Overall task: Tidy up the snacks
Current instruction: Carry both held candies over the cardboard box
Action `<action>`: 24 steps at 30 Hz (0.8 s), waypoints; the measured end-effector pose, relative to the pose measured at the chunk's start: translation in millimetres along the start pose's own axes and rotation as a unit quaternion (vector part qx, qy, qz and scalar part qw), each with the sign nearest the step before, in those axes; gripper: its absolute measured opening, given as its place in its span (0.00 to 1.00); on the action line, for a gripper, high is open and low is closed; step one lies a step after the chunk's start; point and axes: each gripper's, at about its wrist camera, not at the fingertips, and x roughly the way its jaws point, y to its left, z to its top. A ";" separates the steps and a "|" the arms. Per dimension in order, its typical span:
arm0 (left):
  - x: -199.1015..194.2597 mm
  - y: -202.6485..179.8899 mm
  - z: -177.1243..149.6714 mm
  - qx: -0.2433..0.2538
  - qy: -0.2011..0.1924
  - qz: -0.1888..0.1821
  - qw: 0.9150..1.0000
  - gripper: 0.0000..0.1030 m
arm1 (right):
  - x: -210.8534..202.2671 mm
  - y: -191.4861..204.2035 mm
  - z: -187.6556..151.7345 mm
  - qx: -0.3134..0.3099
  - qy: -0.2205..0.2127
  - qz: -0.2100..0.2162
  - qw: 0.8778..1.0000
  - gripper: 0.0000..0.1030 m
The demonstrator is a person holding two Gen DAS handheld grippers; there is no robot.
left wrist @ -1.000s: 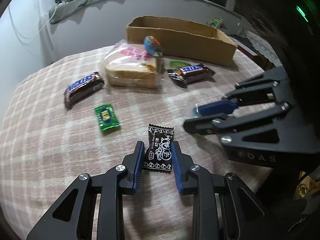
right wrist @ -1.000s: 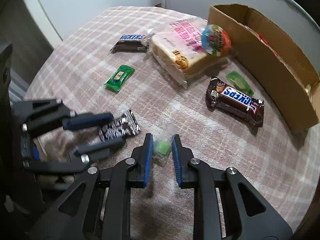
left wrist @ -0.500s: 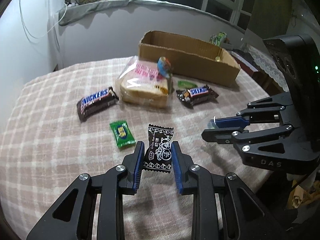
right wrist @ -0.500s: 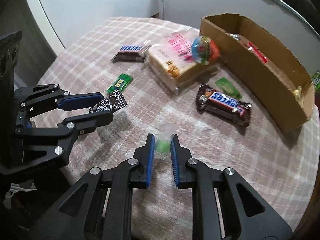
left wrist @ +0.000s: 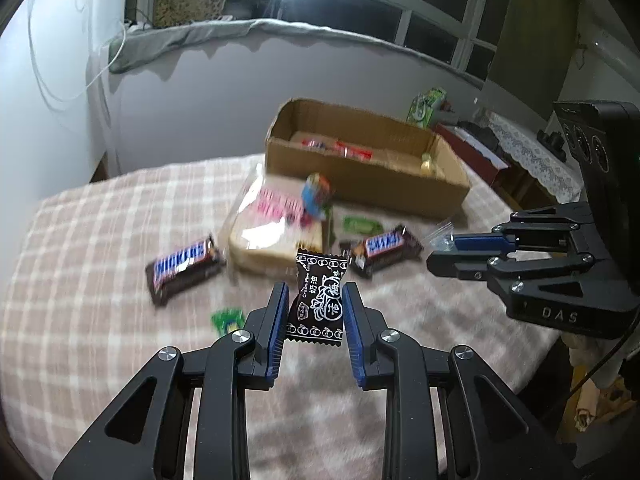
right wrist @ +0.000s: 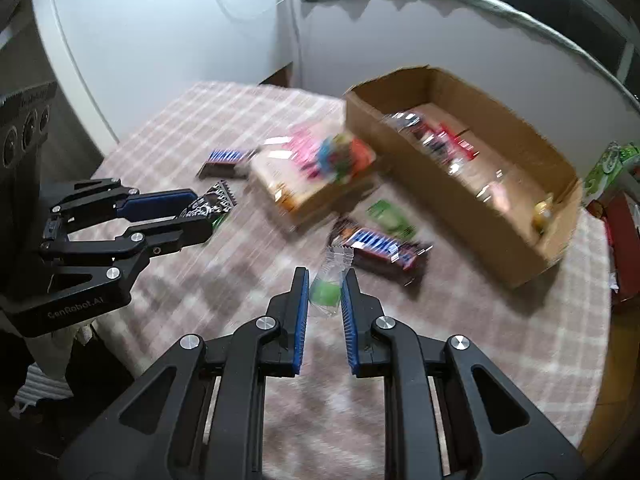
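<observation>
Both grippers just lifted clear of the checked tablecloth (left wrist: 100, 280): left gripper (left wrist: 314, 308) pinching the black printed candy packet (left wrist: 318, 300), right gripper (right wrist: 325, 294) clamping the clear-wrapped green sweet (right wrist: 328, 292). Open brown cardboard box (right wrist: 472, 216) next, I'd guess.

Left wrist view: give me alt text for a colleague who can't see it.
The left claw grips a black wrapped candy above a checked tablecloth. Behind it lie two Snickers bars, a bagged loaf and an open cardboard box holding snacks. The right claw, at the right edge, pinches a clear wrapper.
</observation>
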 end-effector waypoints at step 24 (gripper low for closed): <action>83.0 -38.4 120.5 0.044 -0.018 -0.033 0.998 0.25 | 3.0 -131.3 70.8 0.081 -0.043 -0.059 0.994 0.16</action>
